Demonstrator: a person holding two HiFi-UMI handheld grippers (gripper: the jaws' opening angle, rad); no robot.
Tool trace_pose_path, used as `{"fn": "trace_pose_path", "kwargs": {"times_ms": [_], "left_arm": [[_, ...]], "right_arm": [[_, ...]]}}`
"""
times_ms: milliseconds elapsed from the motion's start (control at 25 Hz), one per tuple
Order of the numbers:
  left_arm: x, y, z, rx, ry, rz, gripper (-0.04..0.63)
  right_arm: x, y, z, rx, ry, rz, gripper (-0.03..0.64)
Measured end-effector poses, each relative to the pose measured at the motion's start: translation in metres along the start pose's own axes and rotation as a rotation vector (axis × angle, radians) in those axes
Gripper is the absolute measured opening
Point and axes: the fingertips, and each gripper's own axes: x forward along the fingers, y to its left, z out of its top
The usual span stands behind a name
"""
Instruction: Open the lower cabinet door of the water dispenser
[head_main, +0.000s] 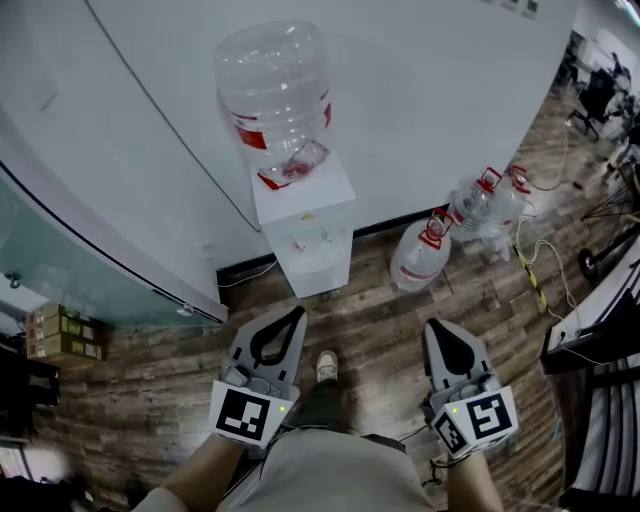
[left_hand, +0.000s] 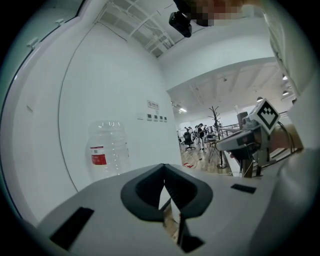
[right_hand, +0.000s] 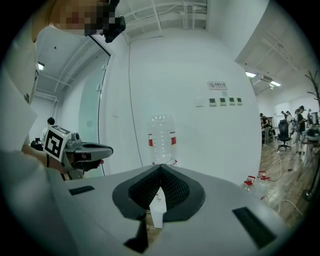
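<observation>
The white water dispenser (head_main: 305, 225) stands against the wall with a large clear bottle (head_main: 275, 95) on top. Its lower cabinet front (head_main: 322, 268) faces me and looks closed. My left gripper (head_main: 298, 312) and right gripper (head_main: 432, 325) are held side by side in front of it, well short of the cabinet, both shut with nothing between the jaws. In the left gripper view the bottle (left_hand: 107, 150) is off to the left of the jaws (left_hand: 164, 167). In the right gripper view the bottle (right_hand: 161, 137) stands straight above the jaw tips (right_hand: 161, 167), and a strip of the dispenser (right_hand: 158, 205) shows through the gap behind them.
Several spare water bottles (head_main: 470, 220) sit on the wooden floor to the dispenser's right, with cables (head_main: 540, 275) trailing past them. A desk edge (head_main: 600, 315) is at the right and cardboard boxes (head_main: 60, 335) at the left by a glass wall. My shoe (head_main: 326, 365) shows between the grippers.
</observation>
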Motion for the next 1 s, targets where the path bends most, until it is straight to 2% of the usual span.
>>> {"fn": "trace_pose_path", "kwargs": {"times_ms": [400,480,600,640,760,800,1000], "left_arm": [[0.085,0.076,-0.015,0.010,0.009,-0.055,0.005],[0.098,0.089,-0.021,0.047,0.012,-0.073,0.005],[0.113,0.100,-0.023,0.155,-0.004,-0.109,0.005],[0.116,0.102,-0.024,0.155,-0.007,-0.107,0.005],[0.123,0.113,-0.032,0.017,-0.006,-0.059,0.005],[0.126,0.115,-0.034,-0.004,-0.006,-0.051,0.005],[0.141,0.120,-0.037,-0.004,0.003,-0.023,0.005]], "right_arm": [[0.108,-0.040,0.012,-0.006,0.067,-0.038,0.006],[0.125,-0.047,0.015,-0.006,0.066,-0.050,0.006],[0.141,-0.054,0.018,-0.013,0.055,-0.062,0.006],[0.144,-0.055,0.018,-0.012,0.053,-0.065,0.006],[0.157,-0.062,0.019,-0.004,0.048,-0.067,0.006],[0.162,-0.064,0.020,-0.001,0.043,-0.067,0.006],[0.177,-0.081,0.023,0.017,0.017,-0.064,0.008]]}}
